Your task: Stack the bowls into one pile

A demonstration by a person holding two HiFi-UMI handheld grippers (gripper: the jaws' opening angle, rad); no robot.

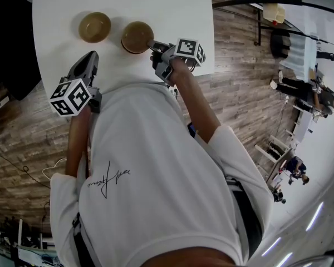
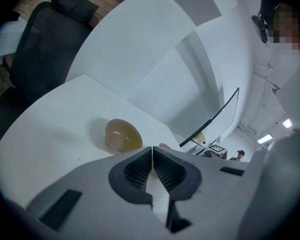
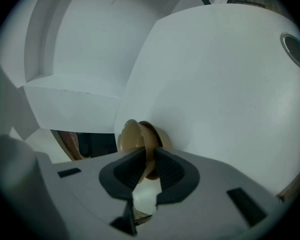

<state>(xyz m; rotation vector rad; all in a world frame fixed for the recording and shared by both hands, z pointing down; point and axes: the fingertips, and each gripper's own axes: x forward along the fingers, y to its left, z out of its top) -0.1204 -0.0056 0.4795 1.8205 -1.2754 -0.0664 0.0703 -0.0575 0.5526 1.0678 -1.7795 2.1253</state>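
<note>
Past the person's white shirt (image 1: 156, 177), the right tool (image 1: 153, 47) grips the right bowl (image 1: 137, 37) by its rim: carry it level, centring it over the left bowl (image 1: 94, 27) on the bench (image 1: 61, 4), with the left tool (image 1: 91, 58) shut, empty, aside.

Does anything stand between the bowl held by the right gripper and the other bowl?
Nothing visible does. The right gripper grips the right bowl by its rim, and only bare table lies between it and the left bowl.

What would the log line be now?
left gripper: shut, empty | right gripper: shut on bowl rim | other bowl: on table, apart
</note>
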